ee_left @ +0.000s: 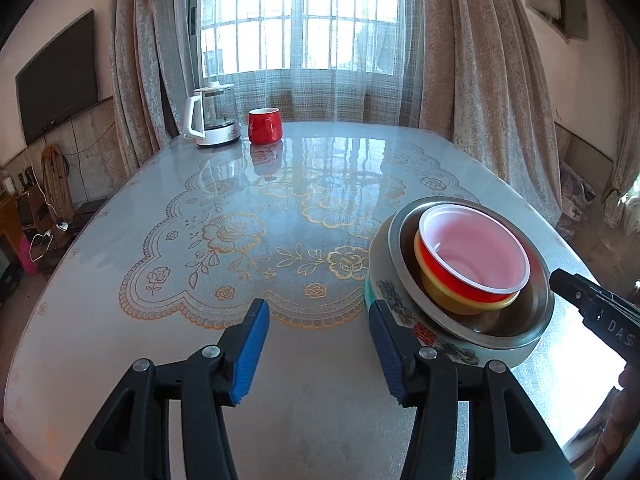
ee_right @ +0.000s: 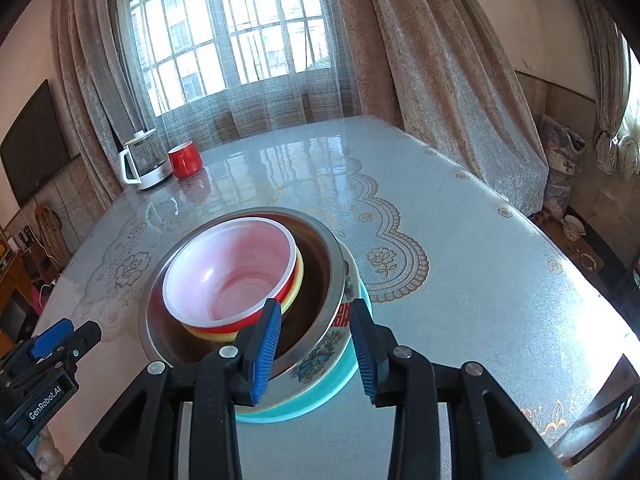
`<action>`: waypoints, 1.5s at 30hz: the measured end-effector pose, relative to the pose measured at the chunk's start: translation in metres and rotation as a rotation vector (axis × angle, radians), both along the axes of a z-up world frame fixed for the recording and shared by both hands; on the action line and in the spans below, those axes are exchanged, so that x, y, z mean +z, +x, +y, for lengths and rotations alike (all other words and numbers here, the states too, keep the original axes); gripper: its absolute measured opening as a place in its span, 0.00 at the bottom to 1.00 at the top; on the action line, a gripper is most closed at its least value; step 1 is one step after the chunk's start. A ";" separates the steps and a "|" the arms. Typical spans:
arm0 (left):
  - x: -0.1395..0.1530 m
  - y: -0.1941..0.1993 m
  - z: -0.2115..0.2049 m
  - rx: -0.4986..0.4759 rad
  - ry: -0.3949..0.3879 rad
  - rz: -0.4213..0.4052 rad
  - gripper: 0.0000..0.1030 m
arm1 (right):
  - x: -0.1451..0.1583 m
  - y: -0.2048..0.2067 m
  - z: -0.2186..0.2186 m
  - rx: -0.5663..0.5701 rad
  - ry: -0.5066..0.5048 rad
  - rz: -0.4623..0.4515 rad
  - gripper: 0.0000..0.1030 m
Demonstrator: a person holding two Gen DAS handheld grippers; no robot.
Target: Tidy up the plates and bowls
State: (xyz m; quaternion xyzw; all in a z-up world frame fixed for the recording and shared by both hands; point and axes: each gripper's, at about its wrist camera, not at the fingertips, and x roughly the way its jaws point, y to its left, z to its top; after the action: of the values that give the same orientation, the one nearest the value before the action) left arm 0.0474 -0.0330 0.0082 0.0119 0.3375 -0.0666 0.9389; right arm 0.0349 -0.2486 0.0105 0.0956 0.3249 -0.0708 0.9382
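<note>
Stack: the dishes sit nested in one pile near the right side of the tabletop point(ee_left: 160, 240), close to the near edge.
Bottom of stack: a teal plate point(ee_right: 304, 404) lies flat on the tabletop, and a flowered dish point(ee_right: 320, 354) with red characters on its rim rests on it.
Middle of stack: a wide steel bowl point(ee_right: 324, 264) sits in the flowered dish, tilted a little.
Top of stack: a yellow bowl point(ee_left: 452, 300) rests inside the steel bowl, and a red bowl point(ee_left: 476, 252) with a white-pink inside is nested in it; both lean toward one side of the steel bowl.
Left tongs point(ee_left: 320, 348): open, with nothing between the blue pads; only bare tabletop shows in the gap. The right pad is just beside the left rim of the stack; I cannot tell whether it touches.
Right tongs point(ee_right: 316, 350): open, straddling the near rim of the stack. The left pad hangs over the inside of the steel bowl and the right pad stands outside the flowered dish; neither pad presses on the rim.
Far end of tabletop: a glass kettle point(ee_left: 214, 120) with a white handle stands beside a red mug point(ee_left: 264, 126), well apart from the stack.
Cover: a clear sheet over a lace cloth point(ee_left: 240, 240) with gold flowers, shining with window light.
</note>
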 end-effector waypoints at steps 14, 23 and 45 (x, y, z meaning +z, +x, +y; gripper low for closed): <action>0.002 -0.007 -0.003 -0.035 -0.001 -0.022 0.61 | -0.004 -0.006 0.038 0.018 -0.049 -0.006 0.36; 0.001 -0.002 0.000 -0.042 0.001 -0.020 0.63 | -0.003 -0.005 0.046 0.013 -0.052 -0.007 0.36; 0.003 0.000 0.001 -0.055 0.007 -0.038 0.73 | -0.001 0.002 0.049 0.013 -0.057 -0.014 0.37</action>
State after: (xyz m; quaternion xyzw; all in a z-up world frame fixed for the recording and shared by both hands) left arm 0.0472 -0.0321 0.0116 0.0258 0.3193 -0.0910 0.9429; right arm 0.0373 -0.1994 0.0099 0.0674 0.3167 -0.0729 0.9433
